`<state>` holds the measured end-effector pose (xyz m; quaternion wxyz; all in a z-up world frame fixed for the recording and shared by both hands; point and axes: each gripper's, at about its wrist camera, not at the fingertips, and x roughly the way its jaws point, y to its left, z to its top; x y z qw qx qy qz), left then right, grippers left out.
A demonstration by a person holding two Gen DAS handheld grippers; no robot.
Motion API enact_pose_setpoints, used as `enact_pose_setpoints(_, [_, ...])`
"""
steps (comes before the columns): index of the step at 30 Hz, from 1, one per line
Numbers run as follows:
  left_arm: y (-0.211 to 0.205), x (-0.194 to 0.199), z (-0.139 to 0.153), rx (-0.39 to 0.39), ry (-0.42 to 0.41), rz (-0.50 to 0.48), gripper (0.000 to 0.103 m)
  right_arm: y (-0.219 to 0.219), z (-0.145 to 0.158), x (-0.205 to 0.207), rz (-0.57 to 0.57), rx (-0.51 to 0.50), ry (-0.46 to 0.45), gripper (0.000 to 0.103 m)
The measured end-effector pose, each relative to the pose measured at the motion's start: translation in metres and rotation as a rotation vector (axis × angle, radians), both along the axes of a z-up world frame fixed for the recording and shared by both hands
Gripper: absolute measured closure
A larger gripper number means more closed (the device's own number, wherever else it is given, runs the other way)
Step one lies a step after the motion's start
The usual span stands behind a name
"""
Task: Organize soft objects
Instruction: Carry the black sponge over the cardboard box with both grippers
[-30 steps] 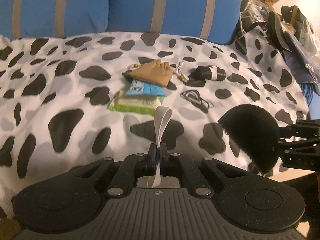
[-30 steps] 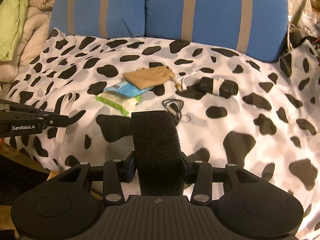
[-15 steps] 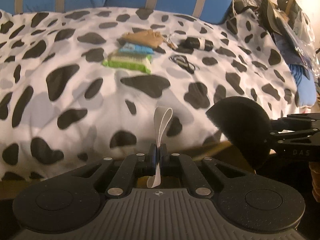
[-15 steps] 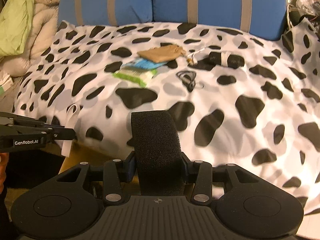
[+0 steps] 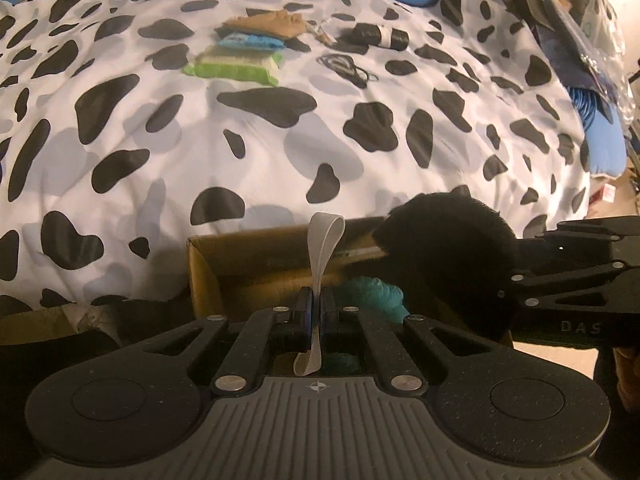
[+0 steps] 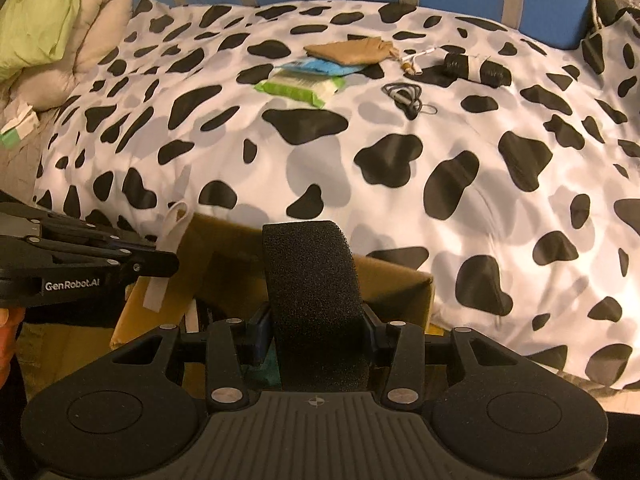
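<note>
Both grippers have been drawn back from the bed toward its near edge, and a cardboard box has come into view beneath them.

Left wrist view: the left gripper [image 5: 313, 312] is seen with its jaws pressed together on a pale elastic band [image 5: 322, 256], whose loop stands up above the jaws and whose tail hangs below. The cardboard box [image 5: 204, 276] lies directly under the band; something teal [image 5: 376, 294] already rests inside. The black foam pad [image 5: 448, 256] is seen at right, over the box's far side.

Right wrist view: the right gripper [image 6: 316, 320] is seen with its jaws pinching the foam pad, which stands upright between them, above the box's open top. A tan pouch [image 6: 348, 50], wipes packs [image 6: 300, 84], a black cord [image 6: 406, 96] and a black roll [image 6: 474, 66] remain on the bed [image 6: 400, 160].

Judgement: both things are best lowered well inside the box walls before release; the band, being light, could cling to a pad.
</note>
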<state>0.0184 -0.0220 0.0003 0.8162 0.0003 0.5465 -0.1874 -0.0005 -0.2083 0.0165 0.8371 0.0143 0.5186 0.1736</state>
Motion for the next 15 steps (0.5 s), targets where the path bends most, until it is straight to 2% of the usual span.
enact_pose_setpoints(5, [0.0011,0.0008,-0.0010,-0.007,0.015,-0.002,0.100,0.0016,-0.0060,0.0014,-0.001,-0.020,0.028,0.057])
enact_pose_setpoints(13, [-0.0007,0.0032,-0.0043,-0.018,0.048,-0.015,0.098,0.0018,-0.0082,0.0052,-0.004,0.010,0.062,0.056])
enact_pose_setpoints(14, [-0.0019,0.0038,-0.0049,-0.015,0.051,-0.017,0.097,0.0026,-0.0081,0.0051,0.001,0.015,0.065,0.055])
enact_pose_setpoints(15, [-0.0034,0.0051,-0.0065,-0.005,0.059,-0.017,0.087,0.0034,-0.0075,0.0050,0.009,0.022,0.065,0.054])
